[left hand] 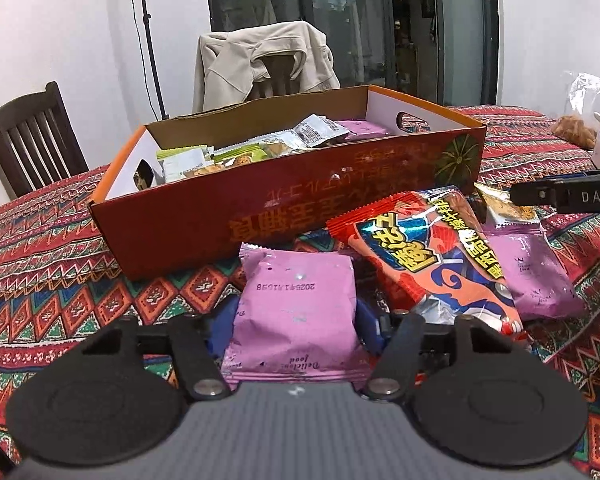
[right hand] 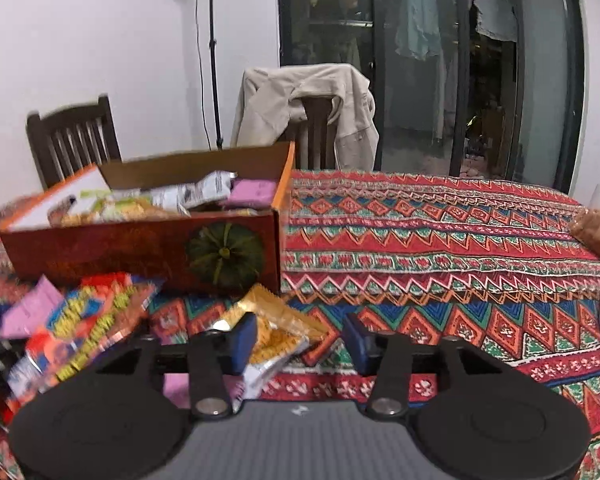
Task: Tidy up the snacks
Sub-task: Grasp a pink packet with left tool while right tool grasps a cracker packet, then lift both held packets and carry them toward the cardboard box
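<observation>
The job looks partly done: the cardboard box [left hand: 260, 192], sitting across the middle of the left wrist view, already holds a loose heap of packets, including a silver one and a pink one near its right end, while several snacks lie on the patterned tablecloth [right hand: 440, 240] in front of it. Left to sort, as far as can be seen, are the pink packet [left hand: 296, 312], the red packet [left hand: 428, 256] leaning to its right, a second pink packet [left hand: 536, 272] farther right, and a yellow packet [right hand: 268, 328] in the lower middle of the right wrist view. The left gripper [left hand: 296, 328] has its blue pads on both sides of the first pink packet, which fills the gap between them at lower centre; it appears to be gripping it, though contact at the pads is partly hidden. The right gripper [right hand: 300, 340] stands open and holds nothing, with the yellow packet just beside its left finger, partly behind the pad rather than squarely between the fingers. A clear bag of brown snacks [right hand: 596, 228] sits at the far right edge, well apart from the box.
</observation>
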`<state>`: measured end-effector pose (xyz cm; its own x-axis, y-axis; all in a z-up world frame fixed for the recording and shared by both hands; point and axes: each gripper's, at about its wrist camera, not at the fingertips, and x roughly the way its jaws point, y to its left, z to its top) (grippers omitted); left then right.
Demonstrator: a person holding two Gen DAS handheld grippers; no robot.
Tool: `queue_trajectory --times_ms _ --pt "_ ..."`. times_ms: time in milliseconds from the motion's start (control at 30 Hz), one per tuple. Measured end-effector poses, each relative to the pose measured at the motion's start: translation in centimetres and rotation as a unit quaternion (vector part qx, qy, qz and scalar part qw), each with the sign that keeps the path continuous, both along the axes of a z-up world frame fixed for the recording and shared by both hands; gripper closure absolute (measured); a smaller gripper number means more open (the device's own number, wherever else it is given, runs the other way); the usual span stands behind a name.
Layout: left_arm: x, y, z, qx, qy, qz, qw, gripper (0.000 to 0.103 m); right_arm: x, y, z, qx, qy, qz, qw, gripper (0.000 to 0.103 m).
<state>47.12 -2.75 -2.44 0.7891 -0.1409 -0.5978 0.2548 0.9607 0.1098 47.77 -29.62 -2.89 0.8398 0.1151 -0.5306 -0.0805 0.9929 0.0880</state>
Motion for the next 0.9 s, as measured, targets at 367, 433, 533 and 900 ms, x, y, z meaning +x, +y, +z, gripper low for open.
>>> queue_trajectory --times_ms 367,433,533,900 --pt "-0.2 -0.4 0.0 0.016 -0.009 0.000 0.9998 0.041 1.5 1.9 -0.9 -0.009 0.027 0.005 1.000 0.043" --pt "-0.3 -0.3 0.0 0.016 -0.010 0.002 0.9998 0.041 1.4 1.5 -0.8 -0.003 0.033 0.013 0.999 0.057" --pt "-0.3 -0.3 0.0 0.017 -0.011 0.003 0.9998 0.041 0.9 0.6 -0.4 -0.007 0.032 0.014 0.999 0.081" --pt "-1.6 0.3 2.0 0.008 -0.034 0.014 0.9993 0.041 -0.4 0.1 0.6 -0.014 -0.001 0.014 1.000 0.099"
